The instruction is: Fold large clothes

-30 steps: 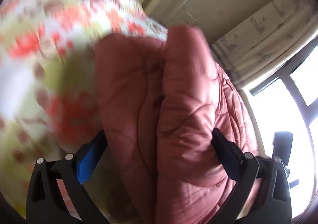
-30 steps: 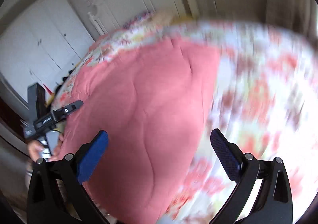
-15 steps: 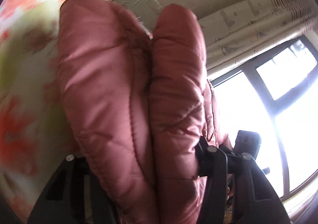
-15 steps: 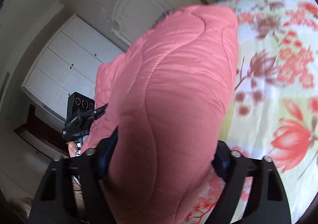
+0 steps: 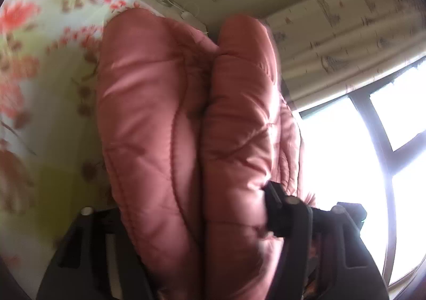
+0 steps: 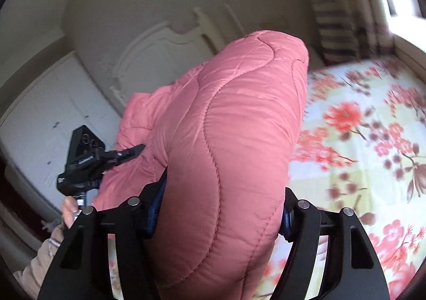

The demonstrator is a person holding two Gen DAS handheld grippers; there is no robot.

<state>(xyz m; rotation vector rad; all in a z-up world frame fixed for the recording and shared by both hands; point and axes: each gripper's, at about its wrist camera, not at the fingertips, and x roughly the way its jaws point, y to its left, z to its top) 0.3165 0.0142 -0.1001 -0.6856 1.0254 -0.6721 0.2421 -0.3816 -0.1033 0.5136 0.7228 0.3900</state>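
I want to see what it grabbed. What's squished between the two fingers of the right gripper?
A thick bunch of the pink puffy coat fills the right gripper, pressed from both sides. The right wrist view shows it.

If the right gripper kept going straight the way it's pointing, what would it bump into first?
Nothing new: the right gripper is already shut on the puffy pink quilted coat, which fills the way ahead. Beyond that bulge probably lies the white headboard, though depth is unclear.

Left gripper (image 5: 191, 209) fingers largely buried under pink quilted jacket (image 5: 165, 118); floral bedsheet (image 5: 40, 65) motion-blurred.
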